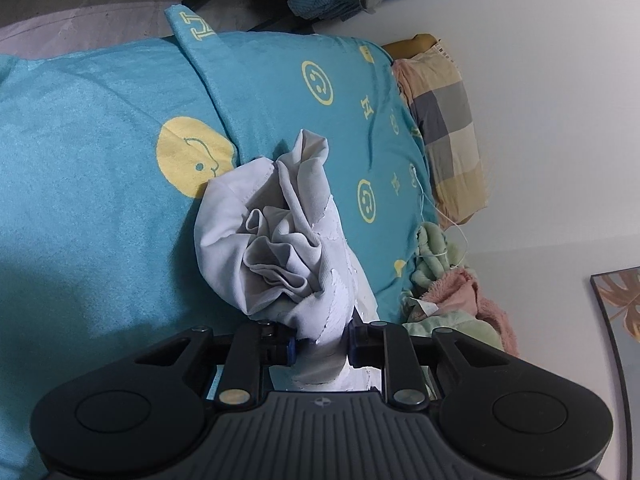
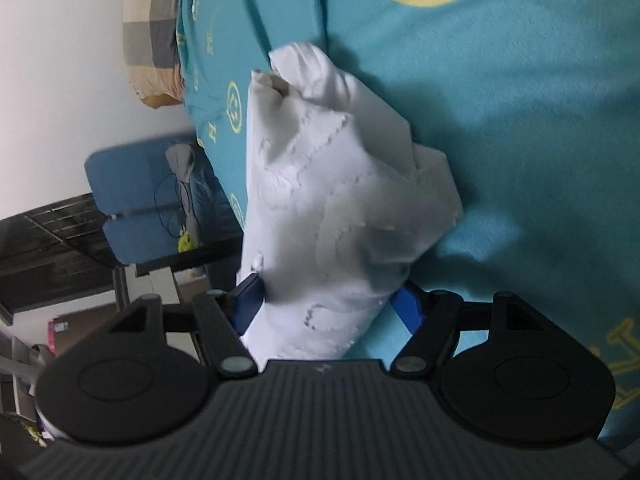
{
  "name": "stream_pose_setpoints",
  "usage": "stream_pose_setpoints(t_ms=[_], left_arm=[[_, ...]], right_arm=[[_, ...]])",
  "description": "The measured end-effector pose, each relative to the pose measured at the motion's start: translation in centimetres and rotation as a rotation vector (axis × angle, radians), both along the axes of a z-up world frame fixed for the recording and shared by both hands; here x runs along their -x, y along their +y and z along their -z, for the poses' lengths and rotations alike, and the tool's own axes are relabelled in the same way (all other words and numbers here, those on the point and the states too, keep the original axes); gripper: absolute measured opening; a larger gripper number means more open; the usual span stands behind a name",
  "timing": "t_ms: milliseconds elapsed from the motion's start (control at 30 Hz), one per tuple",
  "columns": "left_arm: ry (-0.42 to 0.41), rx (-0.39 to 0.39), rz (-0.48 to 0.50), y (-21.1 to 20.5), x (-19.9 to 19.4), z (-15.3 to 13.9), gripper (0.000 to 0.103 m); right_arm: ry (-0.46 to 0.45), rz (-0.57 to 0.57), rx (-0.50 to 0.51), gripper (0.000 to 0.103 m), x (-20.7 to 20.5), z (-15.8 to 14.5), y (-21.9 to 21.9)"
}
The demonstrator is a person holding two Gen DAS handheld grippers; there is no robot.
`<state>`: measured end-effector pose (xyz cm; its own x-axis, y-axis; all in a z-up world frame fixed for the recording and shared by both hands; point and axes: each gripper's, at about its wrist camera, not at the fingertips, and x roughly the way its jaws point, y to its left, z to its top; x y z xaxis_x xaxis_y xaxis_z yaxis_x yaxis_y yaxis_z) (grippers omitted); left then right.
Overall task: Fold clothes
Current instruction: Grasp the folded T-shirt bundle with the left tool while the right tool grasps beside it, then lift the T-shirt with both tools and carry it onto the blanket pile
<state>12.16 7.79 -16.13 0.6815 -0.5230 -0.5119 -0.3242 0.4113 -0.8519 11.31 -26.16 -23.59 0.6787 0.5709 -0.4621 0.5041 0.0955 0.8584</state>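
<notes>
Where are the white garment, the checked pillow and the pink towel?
white garment [image 2: 332,200], right wrist view, embossed middle.
checked pillow [image 1: 444,120], left wrist view, grey-and-yellow face.
pink towel [image 1: 476,300], left wrist view, fluffy fold.
</notes>
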Motion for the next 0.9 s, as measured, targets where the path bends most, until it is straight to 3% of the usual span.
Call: stream_pose_setpoints(t_ms=[67, 167, 233, 333, 667, 900], left_arm=[[-0.001, 0.006, -0.003, 0.1, 0.0, 0.0, 0.023], [0.008, 0.001, 0.002, 0.0, 0.1, -0.1, 0.023], [0.013, -0.003, 0.011, 0.1, 0.2, -0.2, 0.023], [0.020, 0.012, 0.020, 0.2, 0.5, -0.8, 0.022], [-0.040, -0.021, 0.100, -2.8, 2.4, -8.4, 0.022], [-0.126, -0.024, 0.205, -12.9, -2.9, -16.0, 0.021]], right_arm=[[-0.024, -0.007, 0.028, 0.072, 0.0, -0.4, 0.2], [-0.050, -0.025, 0.070, 0.062, -0.1, -0.7, 0.3], [-0.061, -0.037, 0.096, 0.045, -0.2, -0.8, 0.1], [-0.084, -0.043, 0.129, 0.034, 0.3, -1.2, -0.5], [-0.207, -0.001, 0.149, 0.030, 4.2, -7.1, -3.3], [-0.282, 0.082, 0.160, 0.030, 2.5, -13.0, -10.4]])
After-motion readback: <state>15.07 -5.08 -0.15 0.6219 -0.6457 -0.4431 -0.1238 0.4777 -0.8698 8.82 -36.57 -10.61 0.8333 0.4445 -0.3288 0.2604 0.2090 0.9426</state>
